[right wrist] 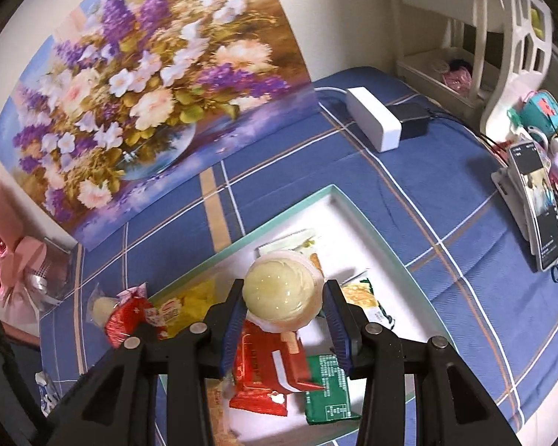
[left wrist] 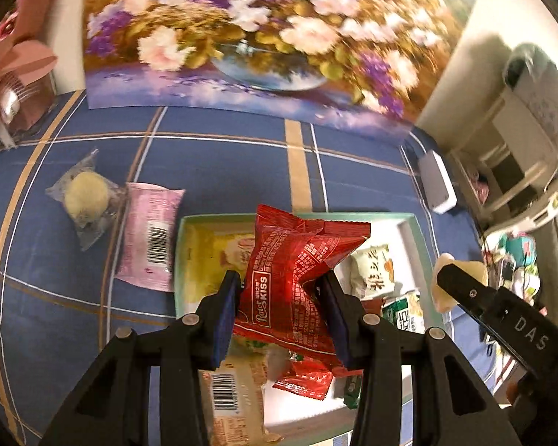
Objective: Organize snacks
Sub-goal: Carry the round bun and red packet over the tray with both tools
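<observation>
My left gripper is shut on a red snack packet and holds it above the open white box with a mint-green rim. My right gripper is shut on a pale yellow jelly cup, also above that box. Inside the box lie several snacks: a yellow packet, a white packet, a red packet and a green one. In the left wrist view the right gripper with its cup shows at the right.
On the blue checked cloth left of the box lie a pink packet and a clear-wrapped yellow cake. A flower painting leans at the back. A white power brick, a phone on a stand and a pink bouquet stand around.
</observation>
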The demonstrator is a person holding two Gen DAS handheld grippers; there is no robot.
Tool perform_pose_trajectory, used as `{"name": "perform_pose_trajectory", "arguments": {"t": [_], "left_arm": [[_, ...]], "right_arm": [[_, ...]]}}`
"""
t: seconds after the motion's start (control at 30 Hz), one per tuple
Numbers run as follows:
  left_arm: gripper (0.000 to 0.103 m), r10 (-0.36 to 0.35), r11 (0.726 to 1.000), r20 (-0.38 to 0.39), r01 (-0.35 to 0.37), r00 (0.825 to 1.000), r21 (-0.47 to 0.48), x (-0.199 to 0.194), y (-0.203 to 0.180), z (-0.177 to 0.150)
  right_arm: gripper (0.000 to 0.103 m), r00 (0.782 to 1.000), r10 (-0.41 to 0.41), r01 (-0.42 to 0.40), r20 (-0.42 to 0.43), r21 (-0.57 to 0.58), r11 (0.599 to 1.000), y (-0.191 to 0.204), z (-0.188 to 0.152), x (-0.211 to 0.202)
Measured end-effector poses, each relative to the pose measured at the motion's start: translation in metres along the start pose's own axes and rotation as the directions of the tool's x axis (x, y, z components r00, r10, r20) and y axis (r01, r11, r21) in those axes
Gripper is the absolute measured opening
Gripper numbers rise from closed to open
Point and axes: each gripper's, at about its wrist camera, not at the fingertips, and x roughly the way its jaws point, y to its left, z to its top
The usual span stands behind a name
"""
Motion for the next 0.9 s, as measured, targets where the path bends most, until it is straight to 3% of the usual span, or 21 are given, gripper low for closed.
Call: {"name": "perform_pose_trajectory", "arguments": {"t": [0.3, 0.9], "left_arm": [[0.046, 0.038, 0.999, -0.042, -0.037, 0.998, 0.022, 0.017, -0.008, -0.008], [0.047, 0.029, 1.000, -0.089, -0.029, 0.996, 0.003, 0.023, -0.006, -0.009]], "right_arm": [[0.044, 0.999, -0.005, 0.004, -0.043, -0.032, 0.999, 0.003, -0.009, 0.014], [0.044, 0.995, -0.009, 0.004, -0.097, -0.051, 0.999, 0.008, -0.013, 0.028]]}}
